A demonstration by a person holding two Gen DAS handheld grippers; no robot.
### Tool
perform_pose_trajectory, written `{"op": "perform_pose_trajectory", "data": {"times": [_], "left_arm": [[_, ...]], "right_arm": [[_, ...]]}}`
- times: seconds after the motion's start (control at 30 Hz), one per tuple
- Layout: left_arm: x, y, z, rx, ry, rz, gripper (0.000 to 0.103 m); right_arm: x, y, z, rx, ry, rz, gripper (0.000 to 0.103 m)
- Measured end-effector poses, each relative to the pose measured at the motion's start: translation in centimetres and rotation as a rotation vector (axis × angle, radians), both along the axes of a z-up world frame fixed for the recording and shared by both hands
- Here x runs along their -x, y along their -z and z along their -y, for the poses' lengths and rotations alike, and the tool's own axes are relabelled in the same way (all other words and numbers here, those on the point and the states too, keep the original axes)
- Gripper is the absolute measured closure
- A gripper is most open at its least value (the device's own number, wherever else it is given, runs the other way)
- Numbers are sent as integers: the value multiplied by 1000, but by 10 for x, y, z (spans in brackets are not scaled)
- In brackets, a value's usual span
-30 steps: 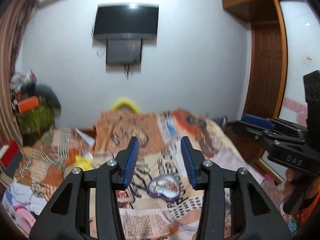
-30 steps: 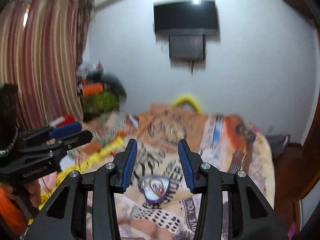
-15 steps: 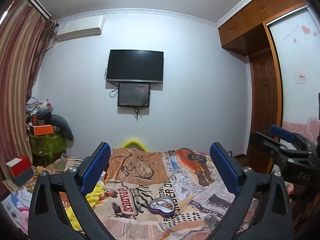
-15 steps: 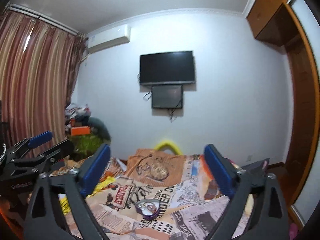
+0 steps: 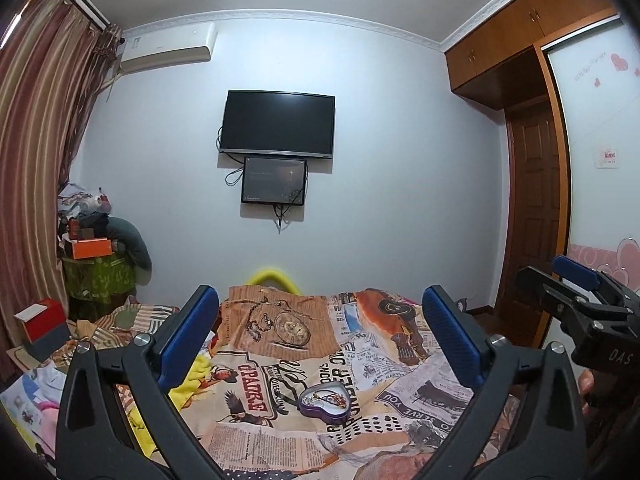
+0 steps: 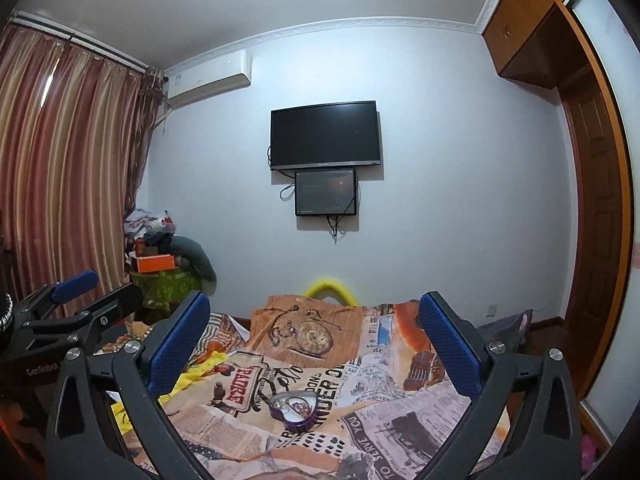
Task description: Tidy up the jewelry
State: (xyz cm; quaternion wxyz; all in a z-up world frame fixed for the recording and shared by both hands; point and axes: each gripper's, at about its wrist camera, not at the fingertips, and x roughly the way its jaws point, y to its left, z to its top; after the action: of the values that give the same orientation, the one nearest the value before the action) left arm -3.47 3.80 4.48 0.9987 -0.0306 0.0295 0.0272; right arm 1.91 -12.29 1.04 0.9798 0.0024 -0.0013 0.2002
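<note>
The purple heart-shaped tin (image 5: 325, 399), lid off and jewelry tangled inside, sits mid-bed on the newspaper-print bedspread (image 5: 392, 380) (probably set there for reach from both sides). The 2 grippers hang above and well apart from it, left gripper (image 5: 320, 344) and right gripper (image 6: 314, 344) both spread wide and holding nothing, likely readying a first pick.

Both wrist views are taken from above the near end of the bed (image 5: 280, 364), faced level toward the far wall. The heart-shaped tin (image 5: 325, 399) (image 6: 295, 407) and wall-mounted television (image 5: 279, 125) (image 6: 325, 135) are shared, seen from well back.
</note>
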Motion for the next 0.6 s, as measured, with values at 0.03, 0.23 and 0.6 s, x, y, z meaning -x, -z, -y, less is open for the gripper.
{"op": "perform_pose_trajectory", "data": {"times": [0.03,0.23,0.6], "left_arm": [[-1,0,0,-1,-1,-1,1],[-4,2,1,-6,-7,-4,1],[-8,5,2,-6,-5,-15,1]], "right_arm": [[5,3,2,0,-1,0,0],[7,6,5,2,-7,-5,0],[7,6,5,6,-11,-21,0]]}}
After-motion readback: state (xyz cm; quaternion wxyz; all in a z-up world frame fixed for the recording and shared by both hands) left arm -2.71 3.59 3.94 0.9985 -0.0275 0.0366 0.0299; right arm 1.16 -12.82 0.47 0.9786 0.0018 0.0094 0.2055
